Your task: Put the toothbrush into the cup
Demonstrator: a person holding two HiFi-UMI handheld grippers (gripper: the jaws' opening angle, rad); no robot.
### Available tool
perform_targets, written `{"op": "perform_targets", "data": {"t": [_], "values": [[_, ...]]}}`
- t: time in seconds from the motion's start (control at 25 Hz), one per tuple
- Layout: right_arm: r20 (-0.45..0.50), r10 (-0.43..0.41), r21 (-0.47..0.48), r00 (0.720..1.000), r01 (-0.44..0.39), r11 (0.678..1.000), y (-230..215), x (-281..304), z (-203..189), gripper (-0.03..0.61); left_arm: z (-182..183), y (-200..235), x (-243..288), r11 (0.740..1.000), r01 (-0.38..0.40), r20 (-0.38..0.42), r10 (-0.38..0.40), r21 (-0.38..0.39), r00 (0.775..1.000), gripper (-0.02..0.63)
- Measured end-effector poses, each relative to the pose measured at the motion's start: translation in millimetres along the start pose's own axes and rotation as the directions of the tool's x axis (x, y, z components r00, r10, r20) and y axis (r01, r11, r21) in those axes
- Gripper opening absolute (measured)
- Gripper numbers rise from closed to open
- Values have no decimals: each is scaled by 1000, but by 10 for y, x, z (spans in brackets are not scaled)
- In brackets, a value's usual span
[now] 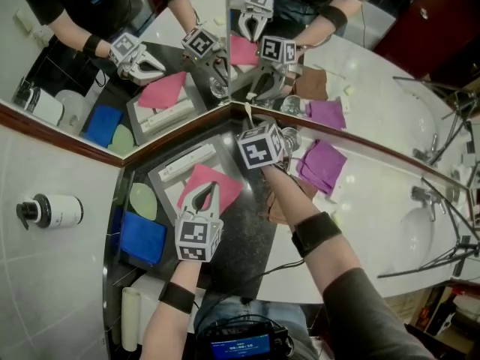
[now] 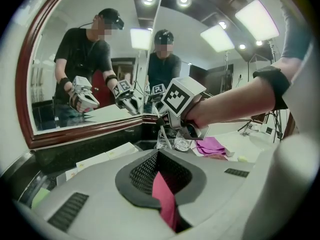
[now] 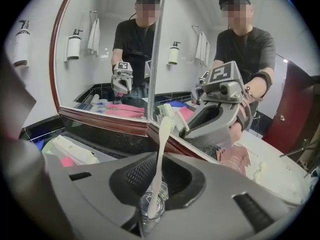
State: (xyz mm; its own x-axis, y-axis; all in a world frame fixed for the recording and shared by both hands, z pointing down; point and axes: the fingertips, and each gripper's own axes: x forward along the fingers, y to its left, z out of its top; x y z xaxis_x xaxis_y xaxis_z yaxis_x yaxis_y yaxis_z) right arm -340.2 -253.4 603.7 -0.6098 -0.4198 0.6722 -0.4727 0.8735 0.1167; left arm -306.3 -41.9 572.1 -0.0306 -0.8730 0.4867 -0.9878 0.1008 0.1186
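The toothbrush (image 3: 161, 149) stands nearly upright at the centre of the right gripper view, with its bristle head at the top against the mirror (image 3: 110, 59). Its lower end shows inside the clear glass cup (image 3: 157, 215) at the bottom centre of that frame. The right gripper (image 3: 157, 158) has its jaw tips drawn in on the handle at about mid-length, and the pads appear to press on it from both sides. The left gripper (image 2: 157, 151) has its jaws pressed together and holds nothing. It hangs above the pink cloth (image 1: 229, 186) at the centre of the head view, and the cloth is visible through the slot between the jaws. Handling assessment: the toothbrush is light, stiff and slim, and its smooth plastic is likely to swivel in a two-point pinch. Take hold on the flat of the handle, well below the bristles. The cup is thin glass, so it is fragile and easily tipped. Avoid levering the handle sideways against the rim, since a second glass (image 2: 183, 144) stands just beside it.
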Motion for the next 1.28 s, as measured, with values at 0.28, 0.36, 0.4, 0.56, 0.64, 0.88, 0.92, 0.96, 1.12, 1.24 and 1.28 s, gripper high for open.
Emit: {"op": "perform_targets", "data": {"t": [0.28,0.36,0.4,0.56,0.64,0.88,0.92,0.96,1.12,1.24,1.28], "values": [[28,8,12,1000,-8,1000,28,-10,50,40,-12,38,-29,1000,-3,1,3,0,1000,3],[36,8,13,999,-8,1000,29,-33,62,40,-17,25,-37,1000,-2,0,2,1,1000,3],[44,3,8,999,-3,1000,13,-69,100,40,-19,19,-42,1000,-3,-1,3,1,1000,3],[77,-4,0,997,4,1000,-23,-210,232,40,-37,22,-74,1000,-14,1,14,3,1000,3],[85,3,13,996,-4,1000,-20,-296,275,40,-19,-11,-101,1000,-9,-1,9,-3,1000,3],[134,3,33,991,-8,999,-134,-727,409,40,6,-115,-211,1000,-27,7,27,11,1000,3],[145,6,42,989,-12,999,-157,-820,429,40,17,-142,-231,999,-30,10,30,19,1000,3],[159,10,49,987,-18,999,-174,-913,453,40,33,-176,-252,999,-31,14,31,25,999,3],[203,35,65,979,-49,997,-216,-1257,481,39,72,-342,-348,999,-28,17,28,39,999,3],[212,27,57,977,-40,998,-288,-1520,446,39,131,-471,-427,998,-24,22,23,57,1000,3],[212,24,56,977,-37,998,-311,-1612,416,38,137,-511,-458,998,-24,18,23,64,1000,3]]}}
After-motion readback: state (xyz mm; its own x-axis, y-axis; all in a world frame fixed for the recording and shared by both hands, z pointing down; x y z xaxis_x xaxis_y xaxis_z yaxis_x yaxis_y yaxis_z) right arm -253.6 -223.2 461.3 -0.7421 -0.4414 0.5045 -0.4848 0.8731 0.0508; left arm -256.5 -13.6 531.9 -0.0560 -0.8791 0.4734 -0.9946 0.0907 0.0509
